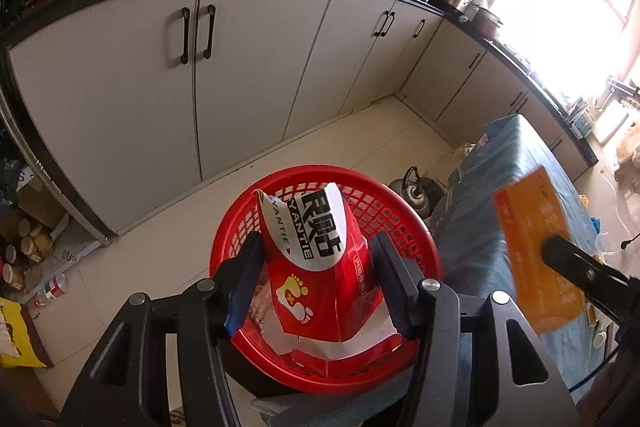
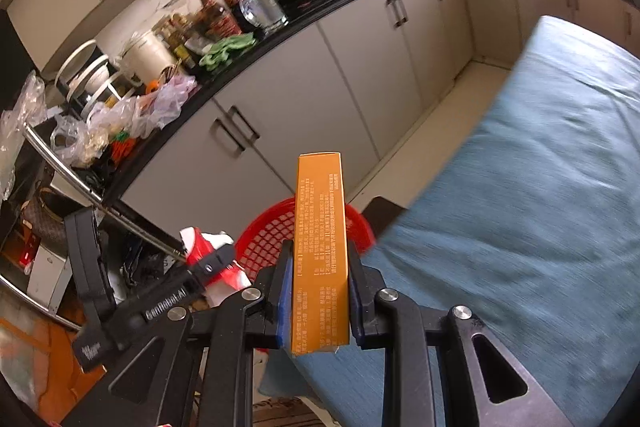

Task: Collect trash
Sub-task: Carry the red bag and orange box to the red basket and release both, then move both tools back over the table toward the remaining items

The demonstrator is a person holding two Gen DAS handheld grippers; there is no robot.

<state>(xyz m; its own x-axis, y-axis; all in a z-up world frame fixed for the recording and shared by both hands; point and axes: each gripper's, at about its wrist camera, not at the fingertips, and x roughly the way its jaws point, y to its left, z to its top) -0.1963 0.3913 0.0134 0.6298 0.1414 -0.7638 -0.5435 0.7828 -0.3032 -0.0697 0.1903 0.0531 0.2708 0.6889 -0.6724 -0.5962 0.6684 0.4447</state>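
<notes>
Bench [image 2: 560,187]: teal cloth cover, red basket just beside its edge.
Red basket [image 1: 280,183]: on floor, holds torn red/white pkg [image 1: 320,267].
L gripper [image 1: 316,279]: jaws partly wide, flanking pkg, not pressing.
R gripper [image 2: 320,279]: jaws clamped on upright orange box [image 2: 320,247].

red packet [image 1: 320,267]: "yantie" in black on its white band, beside large black characters, a foot emblem lower down. orange box [image 2: 320,255]: columns of fine white print, too small to read. left gripper [image 2: 208,269]: white lettering along its body, blurred.
</notes>
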